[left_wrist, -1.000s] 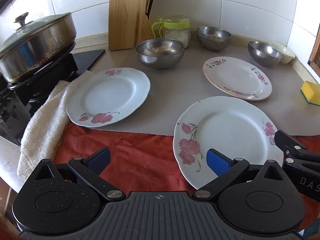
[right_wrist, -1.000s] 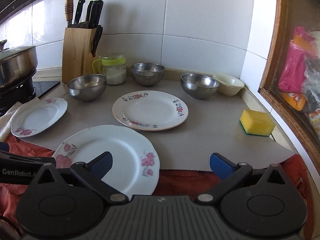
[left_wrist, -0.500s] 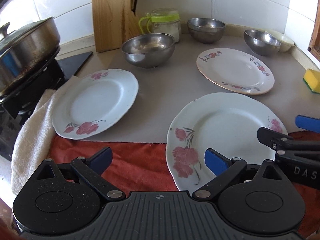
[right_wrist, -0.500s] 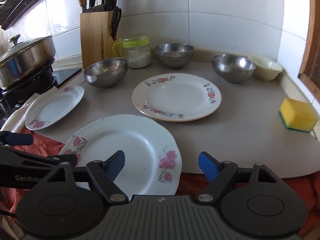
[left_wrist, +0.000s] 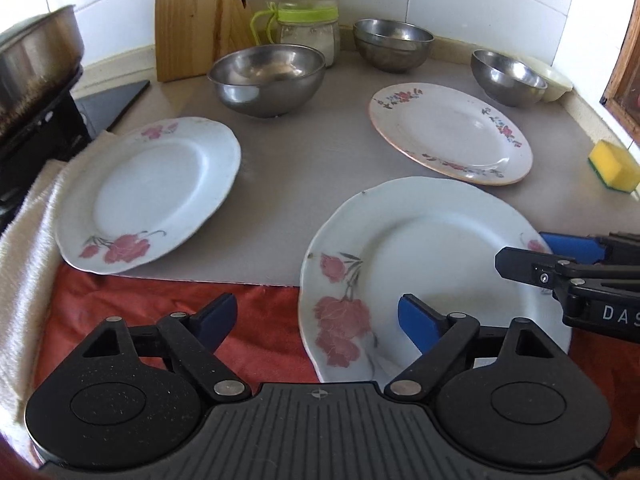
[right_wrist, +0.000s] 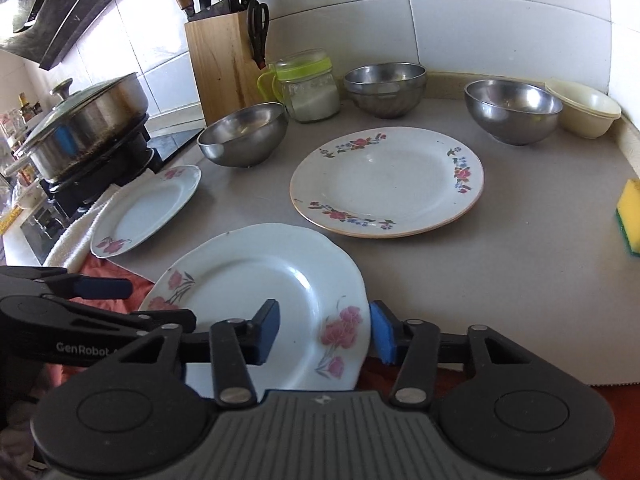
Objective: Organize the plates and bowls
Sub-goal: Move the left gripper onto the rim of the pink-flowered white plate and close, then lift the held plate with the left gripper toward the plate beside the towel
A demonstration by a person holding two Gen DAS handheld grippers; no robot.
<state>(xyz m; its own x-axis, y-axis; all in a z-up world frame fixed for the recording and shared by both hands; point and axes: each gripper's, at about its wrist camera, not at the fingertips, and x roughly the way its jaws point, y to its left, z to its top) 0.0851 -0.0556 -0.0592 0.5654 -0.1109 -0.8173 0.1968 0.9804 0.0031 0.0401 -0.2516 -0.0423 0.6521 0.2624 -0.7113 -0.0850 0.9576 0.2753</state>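
Three flowered plates lie on the counter. The near white plate (left_wrist: 420,264) (right_wrist: 260,292) lies partly on the red cloth. My right gripper (right_wrist: 324,332) is open, with its fingers on either side of that plate's right rim; it also shows in the left wrist view (left_wrist: 568,256). My left gripper (left_wrist: 316,320) is open and empty, its right finger over the plate's near edge. A second white plate (left_wrist: 152,192) (right_wrist: 144,212) lies left, a rimmed plate (left_wrist: 452,132) (right_wrist: 388,180) behind. Three steel bowls (left_wrist: 268,76) (left_wrist: 394,44) (left_wrist: 508,76) and a cream bowl (right_wrist: 584,108) stand at the back.
A lidded pan on a stove (right_wrist: 84,128) stands left, above a white towel (left_wrist: 24,240). A knife block (right_wrist: 224,64) and a jar (right_wrist: 308,84) stand at the back. A yellow sponge (left_wrist: 612,164) lies right. A red cloth (left_wrist: 160,312) covers the front edge.
Both grippers moved forward and down toward the near plate. The right gripper's fingers narrowed and now straddle the plate's right rim. The left gripper stays open.
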